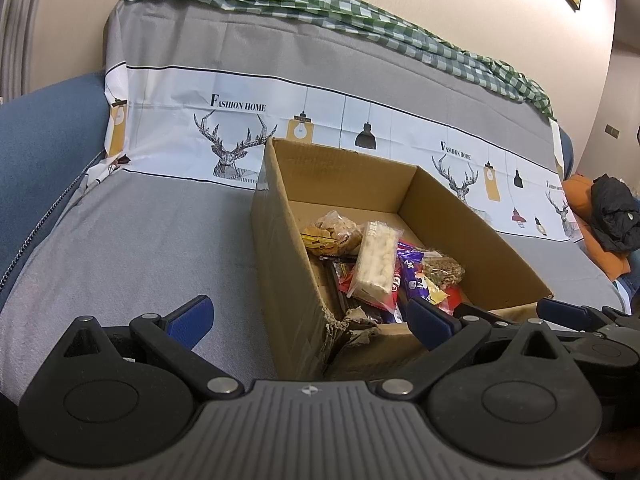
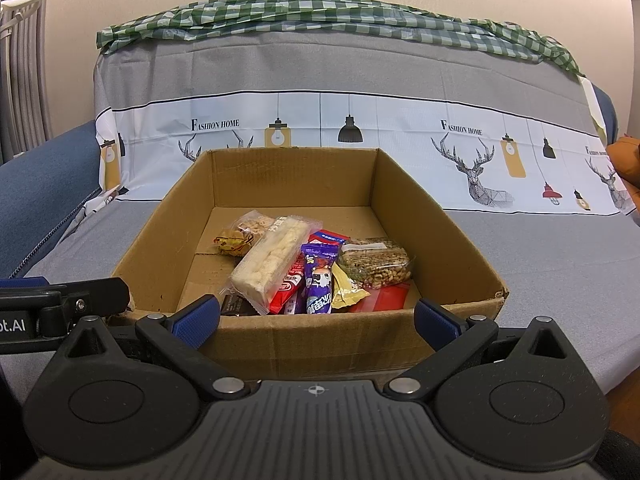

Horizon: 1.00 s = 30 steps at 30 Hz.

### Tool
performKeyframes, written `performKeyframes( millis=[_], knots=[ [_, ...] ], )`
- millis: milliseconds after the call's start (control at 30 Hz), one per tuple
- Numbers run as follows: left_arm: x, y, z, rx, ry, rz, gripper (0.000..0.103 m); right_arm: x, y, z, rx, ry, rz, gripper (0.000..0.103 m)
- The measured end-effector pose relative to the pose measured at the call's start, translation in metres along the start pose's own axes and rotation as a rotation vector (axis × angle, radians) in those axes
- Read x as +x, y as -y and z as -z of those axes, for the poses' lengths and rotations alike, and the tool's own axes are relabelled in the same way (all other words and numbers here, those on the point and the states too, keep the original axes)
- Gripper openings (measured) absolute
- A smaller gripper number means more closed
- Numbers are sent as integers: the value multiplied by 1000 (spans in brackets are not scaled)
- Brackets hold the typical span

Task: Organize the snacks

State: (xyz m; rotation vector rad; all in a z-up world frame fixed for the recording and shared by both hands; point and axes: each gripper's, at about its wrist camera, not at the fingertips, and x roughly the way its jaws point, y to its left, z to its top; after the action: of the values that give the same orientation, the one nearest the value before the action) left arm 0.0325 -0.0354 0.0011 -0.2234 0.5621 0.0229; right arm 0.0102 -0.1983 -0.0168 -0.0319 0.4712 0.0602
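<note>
We found the snacks already gathered in the cardboard box point(image 2: 440, 240), which sat on a sofa draped with a grey printed cover point(image 2: 540, 248). They lay piled toward the near wall: a pale puffed-rice bar point(image 2: 268, 264), a purple wrapper point(image 2: 318, 280), a red wrapper point(image 2: 290, 284), a clear pack of nut brittle point(image 2: 376, 266), a small yellow packet point(image 2: 346, 290) and a bag of round biscuits point(image 2: 240, 232). We saw no loose snack on the cover around the box, so we judged the collecting mostly done; what remained, if anything, seemed to be straightening the heap, since the rear half of the box floor was bare.

Our left hand-held gripper point(image 1: 310, 322) was released and carried nothing, its fingers straddling the torn near-left corner of the box. Our right hand-held gripper point(image 2: 316, 320) was likewise spread and empty, just before the near wall.

The walls rose well above the pile, so we judged any reach would have to come from above. The cover lay free to left and right of the box.
</note>
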Motion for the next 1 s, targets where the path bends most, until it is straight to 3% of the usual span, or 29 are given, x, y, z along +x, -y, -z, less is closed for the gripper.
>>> performKeyframes(
  millis=[1000],
  knots=[
    [5,-5,3,-15,-3,9,103,4,-1,0,-4,-7,1,102]
  ],
)
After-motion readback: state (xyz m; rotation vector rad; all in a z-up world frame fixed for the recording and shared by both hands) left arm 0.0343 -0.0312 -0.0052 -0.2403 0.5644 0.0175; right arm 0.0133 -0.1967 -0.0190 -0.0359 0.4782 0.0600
